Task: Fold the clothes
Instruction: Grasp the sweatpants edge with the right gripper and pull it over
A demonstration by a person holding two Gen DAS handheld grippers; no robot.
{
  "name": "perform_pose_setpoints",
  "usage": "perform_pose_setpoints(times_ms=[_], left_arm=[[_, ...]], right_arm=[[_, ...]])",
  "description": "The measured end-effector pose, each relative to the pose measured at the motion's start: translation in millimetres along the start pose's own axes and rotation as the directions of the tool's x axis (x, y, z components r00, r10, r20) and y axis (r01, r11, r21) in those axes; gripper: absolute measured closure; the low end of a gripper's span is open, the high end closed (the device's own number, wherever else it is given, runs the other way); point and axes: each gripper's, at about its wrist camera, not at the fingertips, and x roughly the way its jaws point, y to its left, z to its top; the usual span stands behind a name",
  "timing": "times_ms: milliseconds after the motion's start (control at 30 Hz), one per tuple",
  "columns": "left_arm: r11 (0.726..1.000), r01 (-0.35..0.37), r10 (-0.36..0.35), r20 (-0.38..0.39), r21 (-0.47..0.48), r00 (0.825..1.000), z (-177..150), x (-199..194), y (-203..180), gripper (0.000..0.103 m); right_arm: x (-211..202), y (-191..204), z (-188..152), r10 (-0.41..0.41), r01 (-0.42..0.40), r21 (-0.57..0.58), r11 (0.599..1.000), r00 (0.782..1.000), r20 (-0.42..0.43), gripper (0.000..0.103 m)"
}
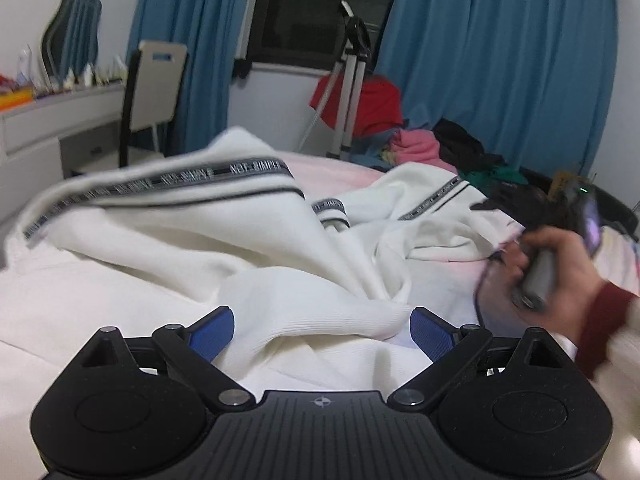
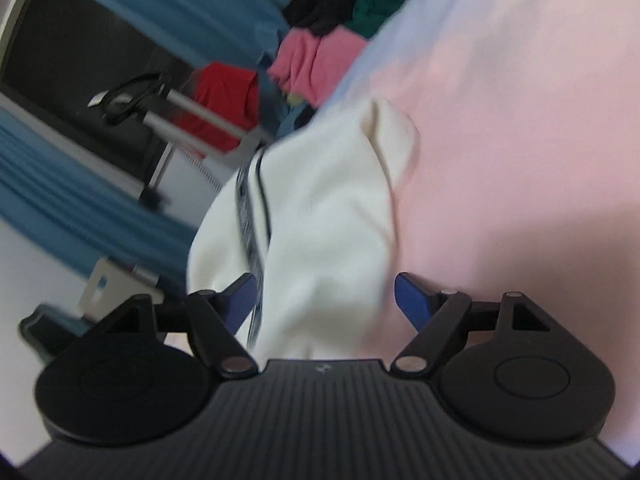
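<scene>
The left gripper [image 1: 322,328] stood wide open, a ribbed cuff of the white sweater [image 1: 192,248] bunched between its blue pads [image 1: 216,330] without being pinched. The right gripper [image 2: 324,300] gaped equally wide, the soft knit draped between its fingers. One garment, trimmed with a lettered grey band and thin dark stripes, sprawled ahead of both tools across the pink bedsheet [image 2: 520,120]. Beyond it lay a heap of clothes [image 1: 416,144], a tripod [image 1: 348,76] and blue curtains [image 1: 500,60].
</scene>
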Motion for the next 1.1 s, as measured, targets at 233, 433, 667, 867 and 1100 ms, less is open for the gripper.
perform_pose_setpoints(times_ms=[233,433,667,867,1100], left_arm=[[1.000,-0.023,0.023,-0.057,-0.005,0.998,-7,49,17,0.007],[0.998,-0.042,0.045,-0.059,0.043,0.997,-8,47,10,0.007],[0.998,-0.021,0.023,-0.027,0.060,0.999,-5,22,10,0.009],[0.999,0.024,-0.023,-0.015,0.045,1.000,-4,8,11,0.009],[0.998,0.045,-0.045,-0.013,0.054,0.999,-13,-1,-3,0.009]], right_arm=[[23,26,13,-0.195,0.222,-0.149,0.964,0.965,0.176,0.071],[-31,28,28,-0.224,0.312,-0.280,0.908,0.926,0.305,0.091],[-125,6,91,-0.230,0.374,-0.272,0.887,0.867,0.441,0.091],[-156,-79,93,-0.229,0.295,-0.127,0.947,0.898,0.376,0.090],[-186,-179,80,-0.161,0.144,0.082,0.986,0.951,0.262,0.074]])
